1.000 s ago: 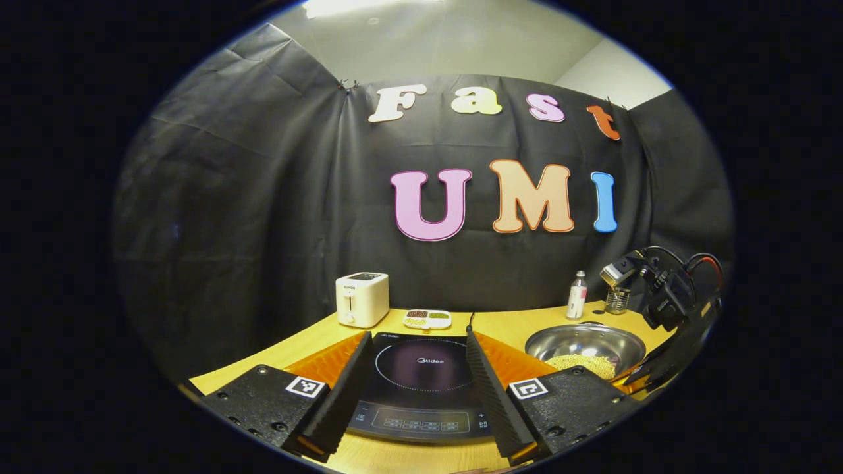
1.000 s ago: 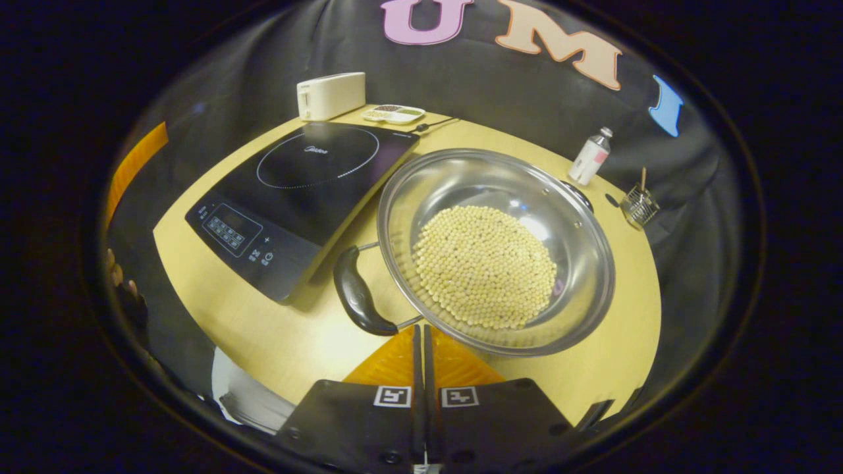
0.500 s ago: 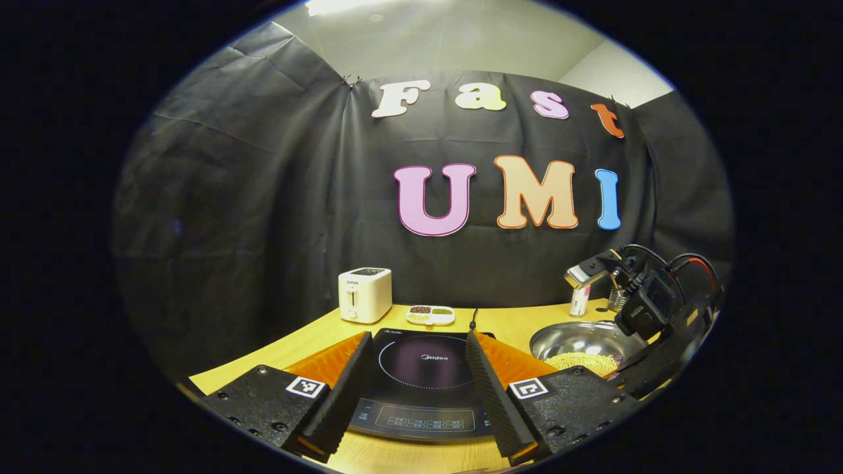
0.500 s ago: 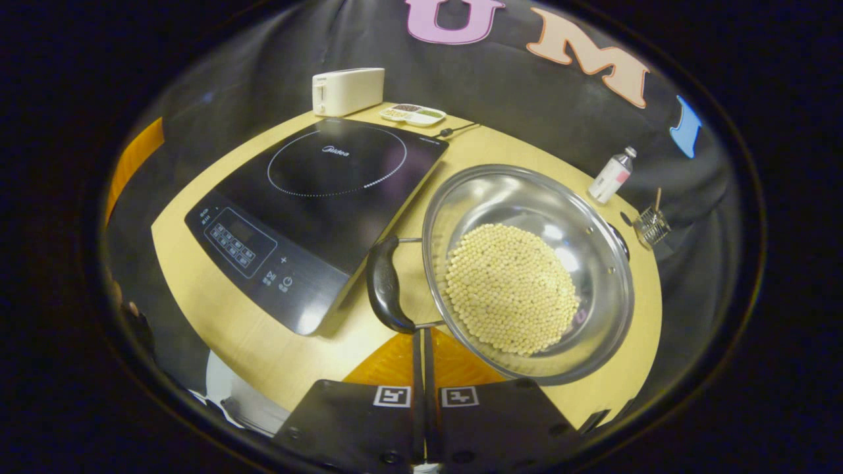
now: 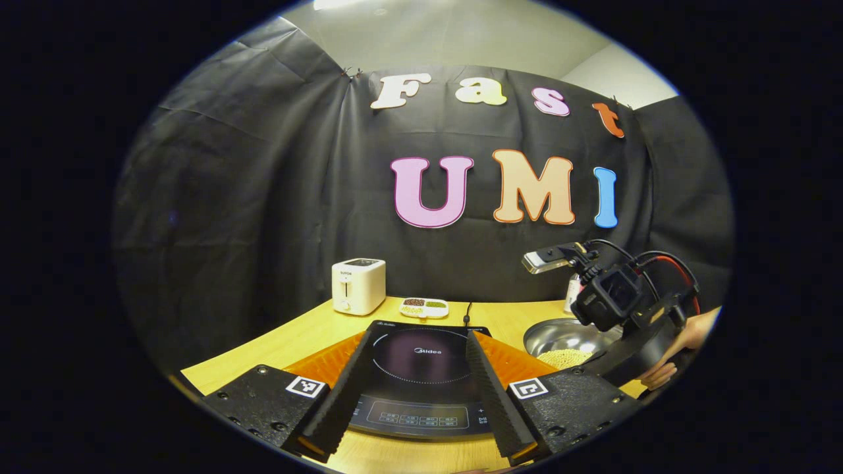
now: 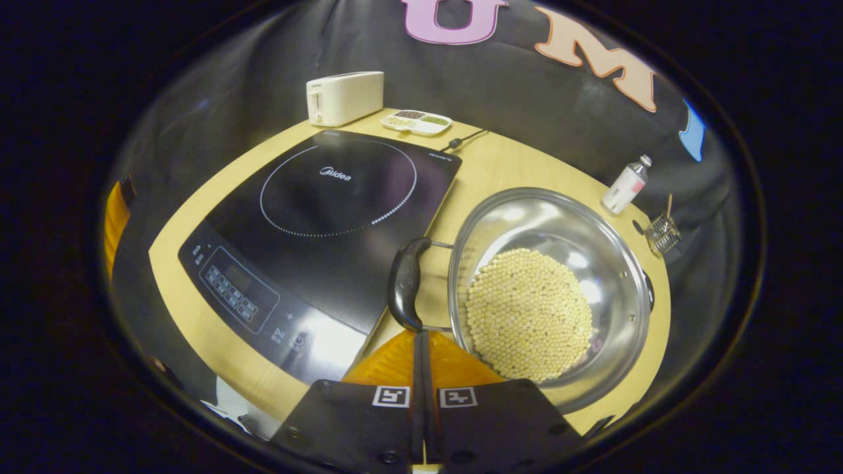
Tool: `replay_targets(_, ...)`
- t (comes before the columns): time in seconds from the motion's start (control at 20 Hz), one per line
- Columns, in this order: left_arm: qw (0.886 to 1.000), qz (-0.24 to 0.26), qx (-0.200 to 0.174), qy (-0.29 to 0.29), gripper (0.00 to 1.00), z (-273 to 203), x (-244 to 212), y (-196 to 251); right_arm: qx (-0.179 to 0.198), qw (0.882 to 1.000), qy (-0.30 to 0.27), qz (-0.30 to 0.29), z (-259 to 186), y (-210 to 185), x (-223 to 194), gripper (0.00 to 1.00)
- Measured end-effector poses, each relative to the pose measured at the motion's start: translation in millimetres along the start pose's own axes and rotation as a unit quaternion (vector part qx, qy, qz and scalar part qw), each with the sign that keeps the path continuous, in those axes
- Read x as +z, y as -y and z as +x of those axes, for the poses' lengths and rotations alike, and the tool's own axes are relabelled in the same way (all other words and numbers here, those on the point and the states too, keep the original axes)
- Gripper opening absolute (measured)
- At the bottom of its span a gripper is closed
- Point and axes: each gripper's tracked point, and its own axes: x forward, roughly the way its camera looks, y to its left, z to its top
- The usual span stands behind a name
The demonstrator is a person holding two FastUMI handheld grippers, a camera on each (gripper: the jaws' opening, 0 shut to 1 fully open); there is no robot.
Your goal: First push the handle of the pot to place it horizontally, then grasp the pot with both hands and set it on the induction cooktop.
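Just ahead of the closed right gripper (image 6: 421, 342), tips at its near handle (image 6: 404, 284), sits the pot (image 6: 625, 276), likely heavy with beans (image 6: 530, 315), rigid, slick steel, best held by both handles; left gripper (image 5: 415, 388) gapes, empty, over the cooktop (image 5: 421, 359).

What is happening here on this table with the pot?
A person holds two grippers. The right gripper, fingers closed together, has its tips at the black side handle of the steel pot of pale beans, which stands on the wooden table beside the black induction cooktop. The left gripper is open over the cooktop, holding nothing.
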Motion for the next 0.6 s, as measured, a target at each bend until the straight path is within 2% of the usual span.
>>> replay_targets(0.05,1.0,0.0,-0.001,0.0,0.87,0,-1,0,-0.001,1.0,0.002,-0.003,2,0,3,0.02)
replay_targets(0.1,1.0,-0.001,-0.001,-0.001,0.87,0,-1,1,0.002,1.0,0.003,-0.003,3,-2,5,0.0)
replay_targets(0.2,1.0,-0.008,-0.006,-0.002,0.87,0,-2,3,0.024,1.0,-0.003,0.002,1,-11,-1,0.04)
replay_targets(0.3,1.0,-0.015,-0.012,-0.008,0.86,2,-6,6,0.05,0.999,0.008,0.003,-10,-16,-4,0.02)
replay_targets(0.45,0.999,-0.032,-0.017,-0.02,0.87,4,-14,11,0.089,0.994,0.057,0.013,-42,-14,2,0.04)
replay_targets(0.6,0.999,-0.031,-0.018,-0.03,0.87,4,-19,18,0.078,0.99,0.121,0.006,-64,25,20,0.04)
